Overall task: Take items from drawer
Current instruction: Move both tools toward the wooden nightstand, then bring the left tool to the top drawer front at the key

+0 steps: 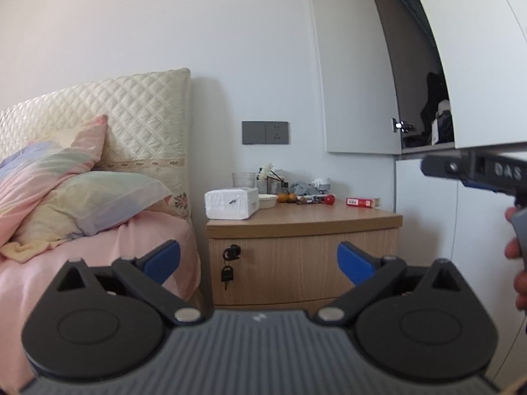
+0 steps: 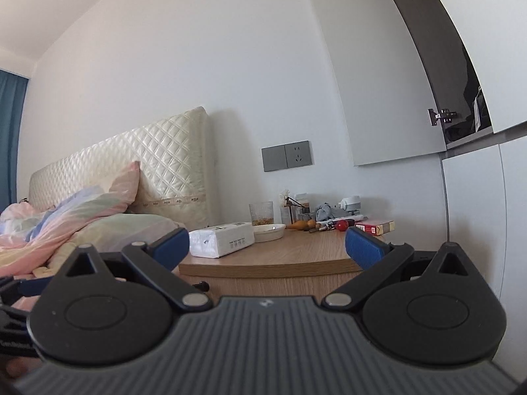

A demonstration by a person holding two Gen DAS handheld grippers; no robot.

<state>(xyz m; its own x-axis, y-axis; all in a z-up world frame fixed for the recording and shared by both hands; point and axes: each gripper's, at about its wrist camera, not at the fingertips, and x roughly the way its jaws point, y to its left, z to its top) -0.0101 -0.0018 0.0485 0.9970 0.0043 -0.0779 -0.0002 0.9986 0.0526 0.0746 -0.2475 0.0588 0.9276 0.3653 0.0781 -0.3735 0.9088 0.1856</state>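
A wooden nightstand point(image 1: 303, 222) stands between the bed and the wardrobe; its drawer front point(image 1: 296, 263) is shut, with a small black lock and a key point(image 1: 228, 271) hanging at its left. My left gripper point(image 1: 259, 261) is open, level with the drawer front and some way short of it, nothing between its blue fingertips. My right gripper point(image 2: 267, 247) is open too, higher, level with the nightstand top point(image 2: 290, 256). In the left wrist view the right gripper's body point(image 1: 474, 169) shows at the right edge, held by a hand point(image 1: 518, 263).
On the nightstand top lie a white tissue pack point(image 1: 232, 203), a white bowl point(image 1: 267, 200), a glass point(image 1: 244, 179), a red ball point(image 1: 330, 199), a red box point(image 1: 362, 201) and small clutter. A bed with pillows point(image 1: 82, 197) is left. An open wardrobe door point(image 1: 359, 98) hangs above right.
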